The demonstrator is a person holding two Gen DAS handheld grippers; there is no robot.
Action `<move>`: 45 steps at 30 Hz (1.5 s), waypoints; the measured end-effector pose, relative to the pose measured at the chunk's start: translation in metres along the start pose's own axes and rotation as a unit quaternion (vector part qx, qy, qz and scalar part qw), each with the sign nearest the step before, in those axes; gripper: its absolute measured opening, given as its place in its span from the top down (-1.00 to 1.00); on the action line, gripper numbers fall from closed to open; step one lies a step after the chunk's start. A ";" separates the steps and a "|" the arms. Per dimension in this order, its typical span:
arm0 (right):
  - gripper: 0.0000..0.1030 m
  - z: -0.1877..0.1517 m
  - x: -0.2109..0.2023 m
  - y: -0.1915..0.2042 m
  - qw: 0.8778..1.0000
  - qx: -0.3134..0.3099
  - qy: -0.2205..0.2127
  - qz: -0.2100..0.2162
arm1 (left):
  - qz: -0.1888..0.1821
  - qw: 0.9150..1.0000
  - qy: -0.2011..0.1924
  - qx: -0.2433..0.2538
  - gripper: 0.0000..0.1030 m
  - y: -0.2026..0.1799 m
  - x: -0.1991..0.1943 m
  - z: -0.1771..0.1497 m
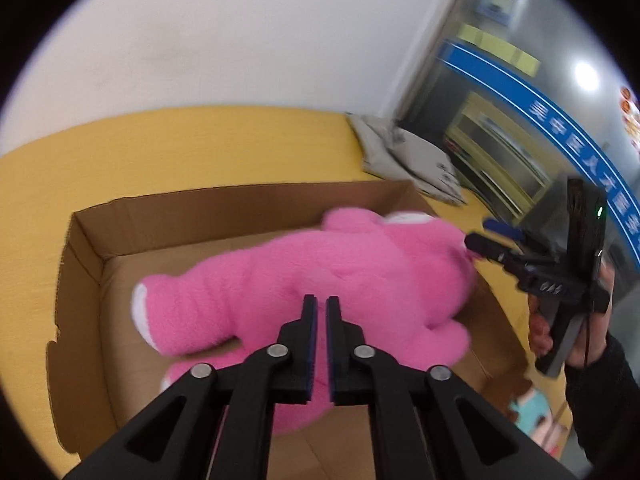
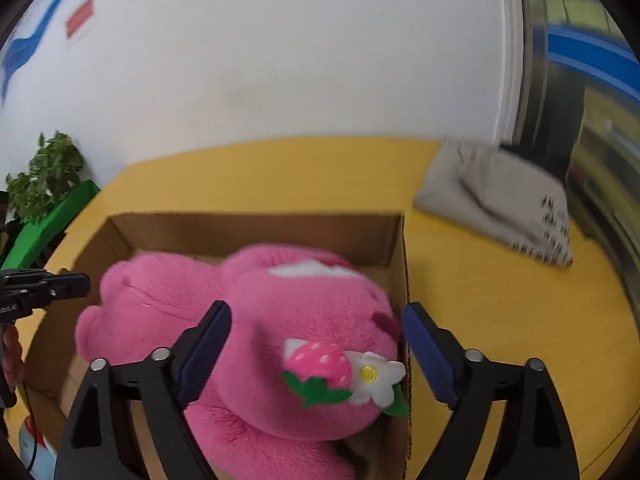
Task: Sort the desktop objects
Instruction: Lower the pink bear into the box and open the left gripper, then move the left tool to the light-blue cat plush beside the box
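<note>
A fluffy pink plush bear (image 2: 256, 320) lay in the brown cardboard box (image 2: 256, 226) on the yellow tabletop (image 2: 500, 312); the right gripper (image 2: 316, 354) hung spread over its head; a grey fabric pouch (image 2: 500, 196) lay at two o'clock.

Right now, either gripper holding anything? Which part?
Nothing held. Left gripper is shut and empty above the pink plush bear; right gripper is open around its head.
</note>
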State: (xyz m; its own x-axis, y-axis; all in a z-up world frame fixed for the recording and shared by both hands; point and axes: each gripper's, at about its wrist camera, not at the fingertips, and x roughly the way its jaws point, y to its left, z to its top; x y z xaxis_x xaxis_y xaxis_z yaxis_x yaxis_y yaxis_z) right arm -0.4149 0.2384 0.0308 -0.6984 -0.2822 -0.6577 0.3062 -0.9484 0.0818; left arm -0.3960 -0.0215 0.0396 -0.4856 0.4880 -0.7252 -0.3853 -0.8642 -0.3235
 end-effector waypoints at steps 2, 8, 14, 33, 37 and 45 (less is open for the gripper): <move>-0.89 0.000 -0.005 0.015 0.999 -0.024 0.009 0.037 | -0.003 1.000 0.019 0.001 0.77 0.001 0.014 -0.004; -0.88 -0.017 0.030 0.039 0.997 -0.049 0.050 0.021 | -0.014 0.998 0.068 0.001 0.77 0.005 0.050 -0.013; -0.88 -0.015 0.035 0.032 0.998 -0.046 0.049 -0.012 | -0.014 0.998 0.066 -0.006 0.76 0.013 0.041 -0.010; -0.99 -0.088 -0.166 0.106 0.999 -0.036 -0.037 0.000 | 0.147 0.974 -0.158 -0.069 -0.52 -0.049 -0.215 -0.176; -0.99 -0.115 -0.188 0.131 0.998 -0.019 -0.058 -0.030 | 0.138 0.967 -0.192 -0.091 -0.53 -0.072 -0.235 -0.211; -0.99 -0.150 -0.219 0.155 0.996 -0.015 -0.061 -0.063 | 0.127 0.971 -0.176 -0.096 -0.53 -0.097 -0.231 -0.241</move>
State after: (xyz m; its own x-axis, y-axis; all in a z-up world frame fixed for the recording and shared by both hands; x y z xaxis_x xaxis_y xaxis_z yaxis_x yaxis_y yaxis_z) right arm -0.1175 0.1750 0.0749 -0.8055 -0.1793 -0.5648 0.2294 -0.9731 -0.0183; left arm -0.0576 -0.0800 0.0917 -0.7969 0.2376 -0.5554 -0.0798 -0.9527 -0.2931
